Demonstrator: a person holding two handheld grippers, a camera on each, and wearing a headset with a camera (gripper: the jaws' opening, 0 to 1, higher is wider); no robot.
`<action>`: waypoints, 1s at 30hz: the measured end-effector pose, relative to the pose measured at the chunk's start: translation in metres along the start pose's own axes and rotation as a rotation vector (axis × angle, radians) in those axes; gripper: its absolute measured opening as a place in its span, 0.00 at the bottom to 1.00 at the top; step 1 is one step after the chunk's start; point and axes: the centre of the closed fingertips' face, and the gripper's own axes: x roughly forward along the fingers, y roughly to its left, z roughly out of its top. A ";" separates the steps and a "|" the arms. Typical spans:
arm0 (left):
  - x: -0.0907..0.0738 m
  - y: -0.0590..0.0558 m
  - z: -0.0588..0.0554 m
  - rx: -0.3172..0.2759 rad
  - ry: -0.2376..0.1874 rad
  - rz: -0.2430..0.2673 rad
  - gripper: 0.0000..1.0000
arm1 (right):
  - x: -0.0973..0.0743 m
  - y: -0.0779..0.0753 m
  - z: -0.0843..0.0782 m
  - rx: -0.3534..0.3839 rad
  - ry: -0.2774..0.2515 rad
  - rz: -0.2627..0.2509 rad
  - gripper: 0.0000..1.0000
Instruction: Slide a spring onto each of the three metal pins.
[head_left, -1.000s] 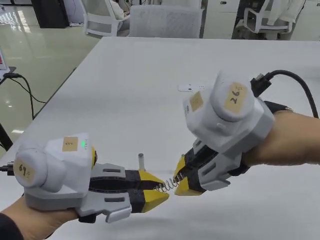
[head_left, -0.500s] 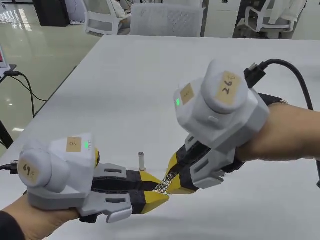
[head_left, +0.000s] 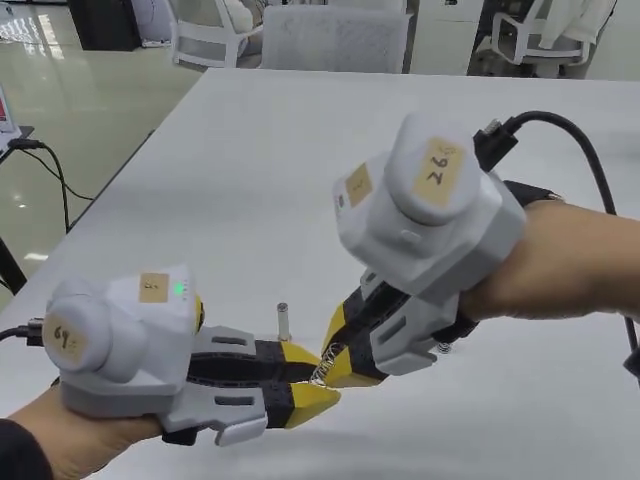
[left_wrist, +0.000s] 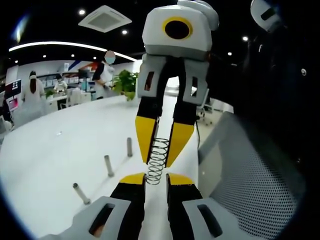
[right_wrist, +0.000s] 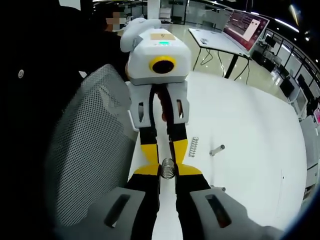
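The right hand-held gripper (head_left: 338, 365) hides most of the spring (head_left: 320, 370) it grips.

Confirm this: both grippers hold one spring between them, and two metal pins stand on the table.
Three pins stand on the table, not two; the left gripper view shows them. The left gripper and right gripper do share one spring.

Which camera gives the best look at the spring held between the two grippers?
The left gripper view: the spring lies side-on, coils clear, between both pairs of jaws. The right gripper view shows it end-on, as a ring. The head view shows a short stretch between the yellow tips.
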 end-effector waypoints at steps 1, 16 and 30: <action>0.000 0.000 0.000 0.000 0.000 0.000 0.10 | 0.000 0.000 -0.001 0.002 0.004 0.001 0.08; -0.013 0.012 -0.007 -0.032 -0.014 0.060 0.20 | -0.009 -0.011 -0.018 0.020 0.051 -0.030 0.08; -0.027 0.022 -0.014 -0.080 -0.030 0.142 0.31 | -0.020 -0.025 -0.035 0.052 0.092 -0.068 0.08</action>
